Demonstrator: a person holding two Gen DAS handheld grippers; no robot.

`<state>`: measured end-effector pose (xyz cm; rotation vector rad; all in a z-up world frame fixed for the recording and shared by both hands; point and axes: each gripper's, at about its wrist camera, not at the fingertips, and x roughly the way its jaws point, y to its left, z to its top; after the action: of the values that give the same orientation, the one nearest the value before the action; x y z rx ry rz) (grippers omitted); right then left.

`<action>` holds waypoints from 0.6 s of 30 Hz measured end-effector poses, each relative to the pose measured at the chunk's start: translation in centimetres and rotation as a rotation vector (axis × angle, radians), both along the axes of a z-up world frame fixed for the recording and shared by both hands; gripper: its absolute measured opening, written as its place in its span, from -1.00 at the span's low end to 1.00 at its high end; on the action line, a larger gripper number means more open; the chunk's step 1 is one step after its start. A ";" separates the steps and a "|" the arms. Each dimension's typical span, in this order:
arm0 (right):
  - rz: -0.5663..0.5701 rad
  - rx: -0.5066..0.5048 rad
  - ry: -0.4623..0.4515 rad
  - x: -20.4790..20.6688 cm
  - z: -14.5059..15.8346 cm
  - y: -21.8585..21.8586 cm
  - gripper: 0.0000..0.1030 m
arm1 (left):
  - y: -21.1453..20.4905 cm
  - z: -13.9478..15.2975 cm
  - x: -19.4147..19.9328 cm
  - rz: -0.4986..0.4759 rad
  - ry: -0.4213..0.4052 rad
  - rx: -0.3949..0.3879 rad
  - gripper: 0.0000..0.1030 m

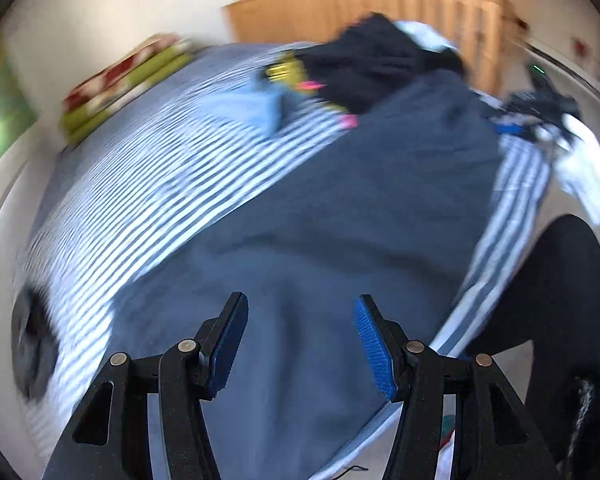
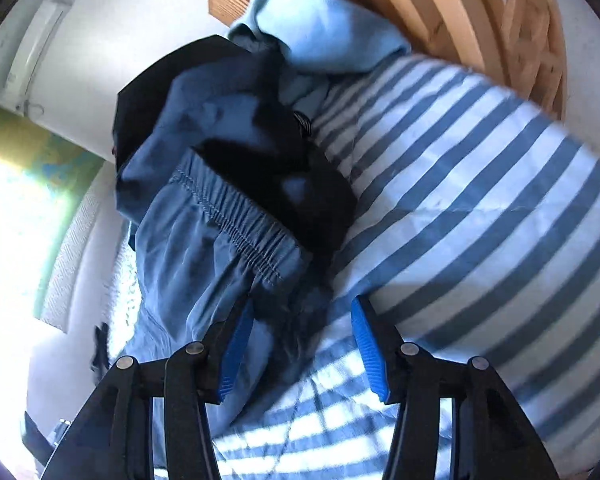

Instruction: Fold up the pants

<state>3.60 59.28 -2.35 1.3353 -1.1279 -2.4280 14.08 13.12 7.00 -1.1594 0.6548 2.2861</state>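
Dark blue pants (image 1: 340, 216) lie spread across a blue-and-white striped bedcover (image 1: 148, 184). My left gripper (image 1: 300, 340) hovers open just above their near end, nothing between its blue pads. In the right wrist view the pants (image 2: 196, 248) show their gathered elastic waistband (image 2: 244, 224), crumpled at the bed's edge. My right gripper (image 2: 300, 344) is open there, its left finger (image 2: 236, 344) over the blue cloth and its right finger over the striped cover (image 2: 460, 184). The left view is motion-blurred.
A pile of dark clothes (image 1: 380, 56) and a light blue garment (image 1: 252, 108) sit farther up the bed, by a wooden slatted headboard (image 1: 400, 8). A light blue garment (image 2: 324, 28) and black cloth (image 2: 300, 168) lie beyond the waistband. A person's dark-clothed leg (image 1: 556, 288) stands at the right.
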 end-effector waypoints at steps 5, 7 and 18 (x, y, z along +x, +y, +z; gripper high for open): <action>-0.005 0.040 0.033 -0.3 0.9 -1.6 -0.62 | 7.9 -1.2 -1.5 -0.131 -0.024 -0.005 0.15; -0.005 0.134 0.115 0.8 2.9 -2.6 -0.75 | 10.0 -1.6 -1.6 -0.161 -0.031 -0.007 0.15; 0.044 0.418 0.218 2.6 6.2 -6.3 -0.80 | 8.9 -4.0 -2.2 -0.141 -0.085 -0.024 0.15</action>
<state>6.17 52.96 3.82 1.1310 -0.5519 -2.7931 11.93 22.00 2.96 -1.1767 0.7101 2.1055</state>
